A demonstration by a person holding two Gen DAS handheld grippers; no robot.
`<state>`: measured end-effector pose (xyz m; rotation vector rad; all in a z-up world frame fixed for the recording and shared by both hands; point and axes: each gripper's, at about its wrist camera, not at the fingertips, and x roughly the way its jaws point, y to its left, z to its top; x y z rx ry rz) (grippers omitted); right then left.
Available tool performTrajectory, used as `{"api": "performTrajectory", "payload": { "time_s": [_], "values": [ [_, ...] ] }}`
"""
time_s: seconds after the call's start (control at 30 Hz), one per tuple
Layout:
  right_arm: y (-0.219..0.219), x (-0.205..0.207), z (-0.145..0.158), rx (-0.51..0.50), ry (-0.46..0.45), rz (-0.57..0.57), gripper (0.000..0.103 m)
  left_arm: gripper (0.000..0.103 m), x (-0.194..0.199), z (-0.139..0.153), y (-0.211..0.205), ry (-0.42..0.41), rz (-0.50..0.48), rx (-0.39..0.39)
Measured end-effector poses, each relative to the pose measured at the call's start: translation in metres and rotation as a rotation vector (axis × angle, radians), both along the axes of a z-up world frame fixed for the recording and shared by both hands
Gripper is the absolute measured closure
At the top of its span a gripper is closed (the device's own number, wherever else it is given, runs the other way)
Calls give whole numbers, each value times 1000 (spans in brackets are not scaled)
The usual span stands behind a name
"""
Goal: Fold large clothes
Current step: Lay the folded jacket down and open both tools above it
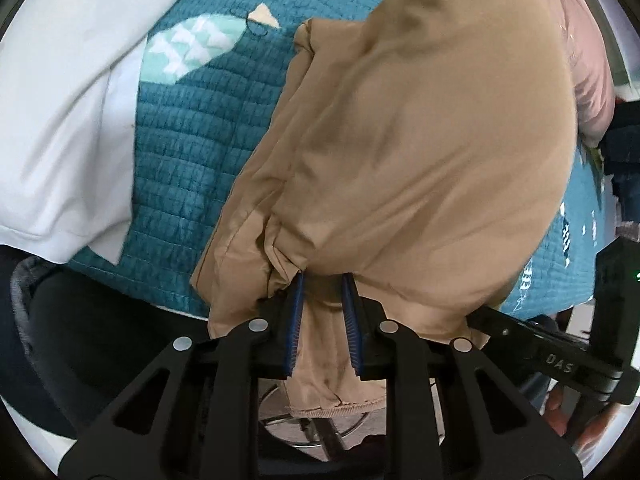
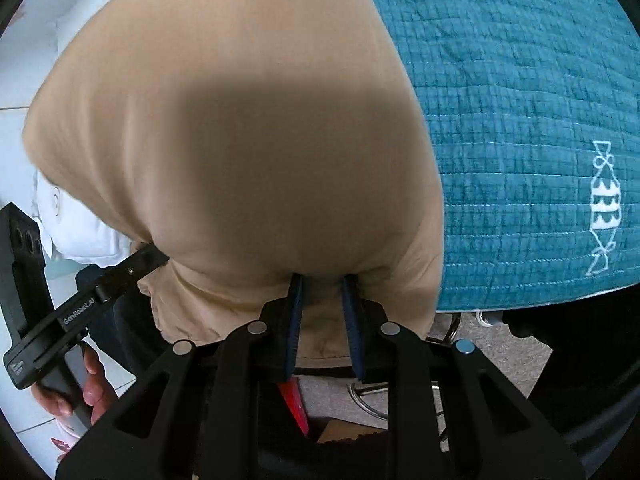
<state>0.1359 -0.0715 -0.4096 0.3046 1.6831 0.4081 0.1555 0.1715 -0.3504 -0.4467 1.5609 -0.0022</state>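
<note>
The left gripper is pinching a bunched edge of the tan garment between its blue pads, and the right gripper is clamping the same cloth alongside. The garment is draping forward onto the teal quilt, beside a white cloth.

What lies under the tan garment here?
A teal quilt shows beneath and around the tan garment, which both grippers, left and right, pinch at its near edge. Whatever lies directly under the garment's middle is covered.
</note>
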Motion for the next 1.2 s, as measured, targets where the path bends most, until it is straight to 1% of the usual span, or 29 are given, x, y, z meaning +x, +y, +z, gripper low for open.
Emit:
{"api": "performTrajectory", "payload": {
  "time_s": [0.07, 0.13, 0.23, 0.37, 0.43, 0.5, 0.57, 0.63, 0.73, 0.8, 0.83, 0.9, 0.93, 1.0, 1.07, 1.1, 1.2],
  "values": [
    [-4, -1, 12, 2, -18, 4, 84, 81, -1, 18, -8, -22, -31, 35],
    [-9, -1, 31, 30, -51, 2, 84, 81, 0, 36, -14, -53, -53, 60],
    [-16, 6, 62, 71, -121, -3, 84, 81, 3, 66, -19, -114, -58, 82],
    [-21, 23, 97, 83, -202, -2, 84, 81, 18, 102, -27, -196, -67, 31],
    [-25, 41, 109, 60, -239, -16, 84, 81, 33, 115, -31, -235, -78, 37],
    [-28, 49, 112, 64, -249, -24, 84, 81, 48, 120, -33, -247, -79, 38],
    [-27, 59, 115, 68, -259, -38, 84, 81, 68, 116, -35, -240, -75, 9],
    [-19, 71, 114, 64, -262, -48, 84, 81, 88, 103, -34, -215, -62, 21],
    [-7, 91, 105, 69, -239, -63, 84, 81, 112, 70, -19, -145, -12, 33],
    [2, 106, 91, 59, -217, -62, 84, 81, 121, 49, -6, -98, 19, 14],
    [8, 113, 80, 49, -202, -54, 84, 79, 125, 38, 0, -81, 30, -1],
    [18, 121, 62, 47, -180, -31, 84, 79, 132, 24, 10, -69, 42, -16],
    [21, 124, 53, 43, -178, -31, 86, 79, 138, 15, 16, -64, 50, -24],
    [25, 132, 40, 49, -174, -33, 86, 78, 149, -2, 27, -54, 69, -47],
    [26, 139, 28, 60, -153, -45, 90, 78, 156, -14, 34, -43, 85, -67],
    [27, 141, 22, 55, -145, -53, 94, 78, 160, -21, 36, -38, 91, -75],
    [34, 143, 10, 40, -158, -26, 96, 79, 164, -26, 38, -52, 80, -58]
  ]
}}
